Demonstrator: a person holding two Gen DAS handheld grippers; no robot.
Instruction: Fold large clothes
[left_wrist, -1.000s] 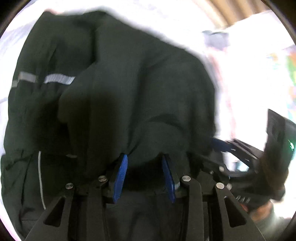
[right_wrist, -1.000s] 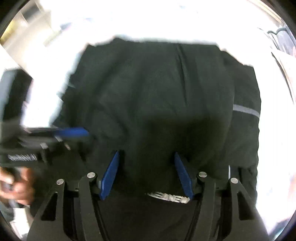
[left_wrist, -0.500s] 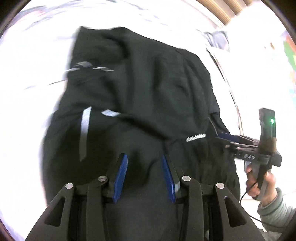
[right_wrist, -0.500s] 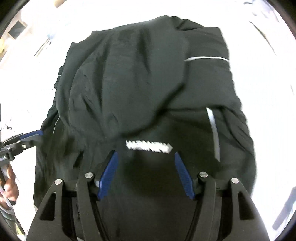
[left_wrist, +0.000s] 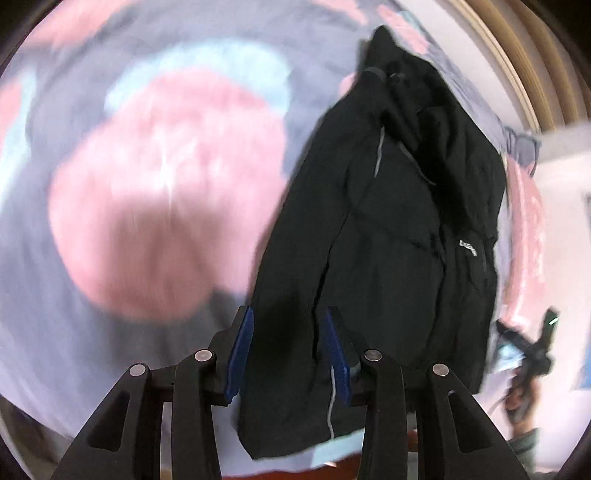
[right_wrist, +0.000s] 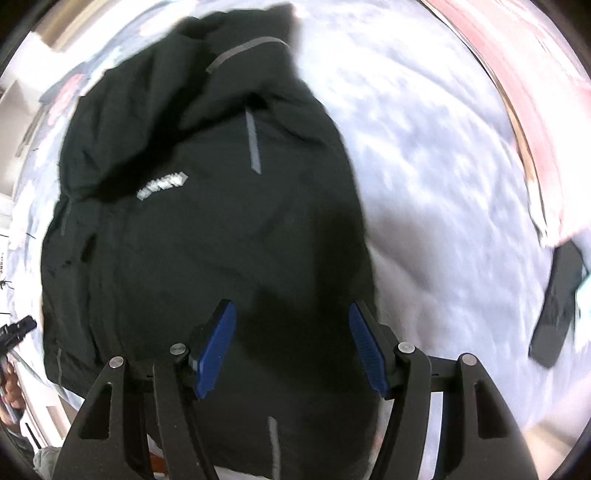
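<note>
A black jacket (left_wrist: 399, 236) with grey reflective stripes and a small white logo lies folded on a bed; it also shows in the right wrist view (right_wrist: 192, 229). My left gripper (left_wrist: 288, 350) is open above the jacket's near left edge, holding nothing. My right gripper (right_wrist: 291, 350) is open wide above the jacket's near right part, holding nothing. The right gripper also shows small at the far right of the left wrist view (left_wrist: 524, 347), and the left gripper at the left edge of the right wrist view (right_wrist: 14, 332).
The bed sheet (left_wrist: 147, 206) is pale blue with pink patches, blurred by motion. A dark flat phone-like object (right_wrist: 557, 299) lies on the sheet to the right of the jacket. A wooden bed frame (left_wrist: 517, 55) runs along the far side.
Both grippers held the jacket's fabric up a second ago, then let go. The jacket now lies folded on the bed and both grippers have drawn back and up; the left has swung left.
</note>
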